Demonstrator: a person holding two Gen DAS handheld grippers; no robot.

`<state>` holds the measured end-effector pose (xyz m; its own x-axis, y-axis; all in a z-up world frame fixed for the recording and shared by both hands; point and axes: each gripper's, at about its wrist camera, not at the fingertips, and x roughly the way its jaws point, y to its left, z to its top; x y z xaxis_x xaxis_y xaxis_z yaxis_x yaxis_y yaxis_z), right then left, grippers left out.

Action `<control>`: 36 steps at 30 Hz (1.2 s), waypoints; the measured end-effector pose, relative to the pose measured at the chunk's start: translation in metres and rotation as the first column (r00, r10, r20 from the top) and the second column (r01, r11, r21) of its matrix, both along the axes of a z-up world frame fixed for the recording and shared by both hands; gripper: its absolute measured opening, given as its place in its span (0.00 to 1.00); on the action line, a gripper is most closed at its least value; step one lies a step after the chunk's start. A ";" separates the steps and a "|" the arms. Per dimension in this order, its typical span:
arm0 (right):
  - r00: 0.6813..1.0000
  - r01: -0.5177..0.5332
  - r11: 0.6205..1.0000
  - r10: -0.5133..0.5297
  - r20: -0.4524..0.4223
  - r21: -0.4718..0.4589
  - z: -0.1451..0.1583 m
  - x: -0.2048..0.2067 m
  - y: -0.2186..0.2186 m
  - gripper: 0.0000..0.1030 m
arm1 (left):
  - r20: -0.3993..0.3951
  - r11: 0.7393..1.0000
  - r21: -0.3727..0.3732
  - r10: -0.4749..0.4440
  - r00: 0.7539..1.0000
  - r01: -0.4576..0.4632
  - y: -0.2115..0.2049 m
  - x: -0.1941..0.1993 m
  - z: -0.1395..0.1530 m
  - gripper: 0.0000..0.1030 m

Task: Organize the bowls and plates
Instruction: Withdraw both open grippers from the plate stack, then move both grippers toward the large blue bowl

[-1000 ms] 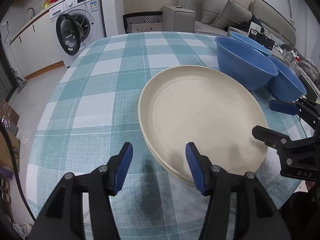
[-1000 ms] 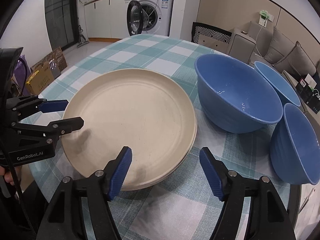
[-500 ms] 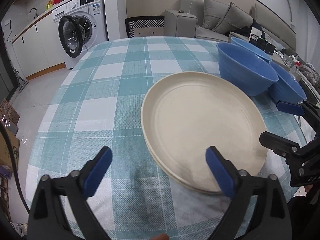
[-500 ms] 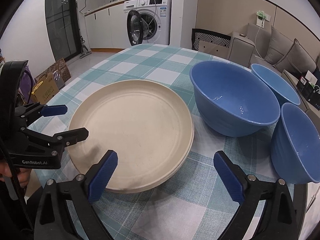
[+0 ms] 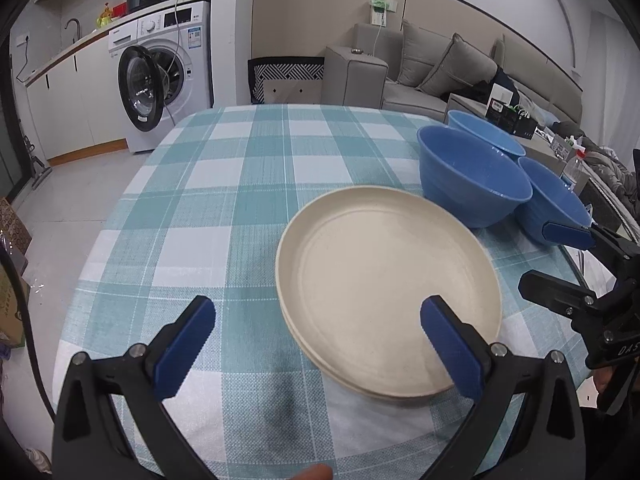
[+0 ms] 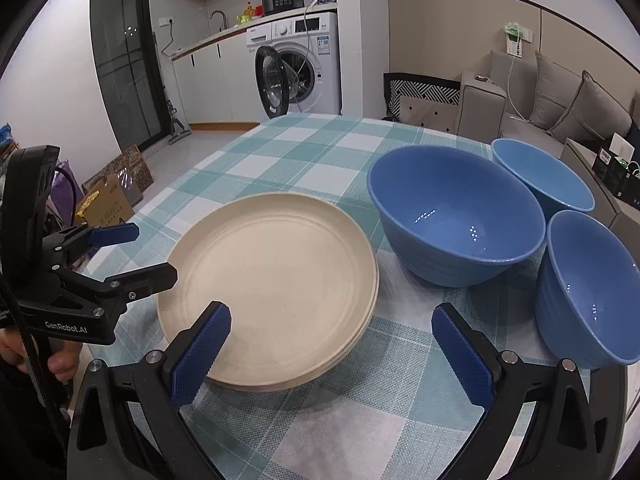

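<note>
Left gripper (image 5: 318, 330): fingers spread wide, holding nothing, poised above the checked tablecloth (image 5: 224, 208) at the table's near edge.
Right gripper (image 6: 330, 342): likewise spread wide and empty, its left finger over the plates' near rim.
Plate stack (image 6: 268, 288): cream plates, at least two judging by the doubled rim, nested flat just ahead of both grippers; ahead-right of the left one, ahead-left of the right one.
Large blue bowl (image 6: 456, 216): upright beyond the right gripper, just beside the plates' far-right rim; contact cannot be told.
Far blue bowl (image 6: 540, 172): behind the large one, close against it.
Near blue bowl (image 6: 588, 292): to the right of the right gripper's right finger, by the table edge.
Handling: the bowls look glazed, stiff, slick and breakable, probably with some weight; the plates look matte and lighter.
Hold: pinch a bowl's rim wall, one finger inside and one outside; the plates offer only their thin raised lip.
Edges: the near bowl sits close to the right edge, so a nudge outward is risky.
Room: open cloth lies far-left of the plates; the bowl cluster is crowded.
</note>
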<state>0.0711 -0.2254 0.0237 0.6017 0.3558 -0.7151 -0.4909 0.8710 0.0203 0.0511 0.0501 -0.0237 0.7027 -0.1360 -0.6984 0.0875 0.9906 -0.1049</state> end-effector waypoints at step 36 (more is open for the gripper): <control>0.949 0.203 0.953 -0.248 0.194 0.223 0.134 -0.039 -0.176 0.99 | 0.208 0.995 0.048 -0.101 0.973 0.093 -0.084 0.020 0.110 1.00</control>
<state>0.0317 -0.4011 0.1581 0.8149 0.3132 -0.4877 -0.2937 0.9485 0.1183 0.0709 -0.0342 0.0868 0.8189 -0.1869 -0.5426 0.1993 0.9793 -0.0365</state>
